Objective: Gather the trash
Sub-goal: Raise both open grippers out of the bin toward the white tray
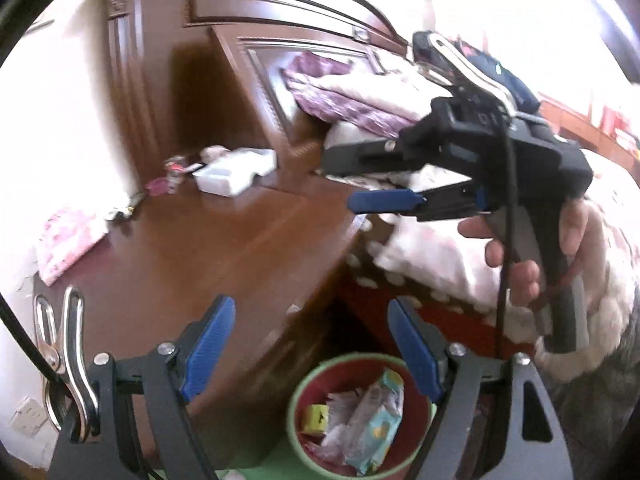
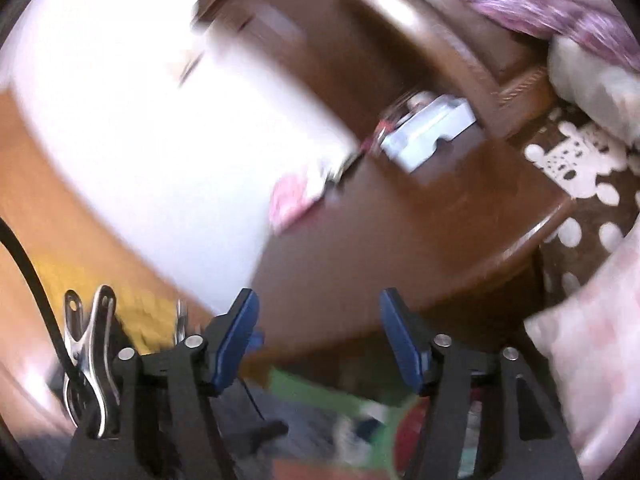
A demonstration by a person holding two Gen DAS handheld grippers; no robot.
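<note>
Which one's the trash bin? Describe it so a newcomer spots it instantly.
Find the brown wooden nightstand beside the bed. On the floor at its front corner stands a round bin with a pale green rim and red inside, holding wrappers. It is the only open round container; the white tray sits up on the nightstand.
</note>
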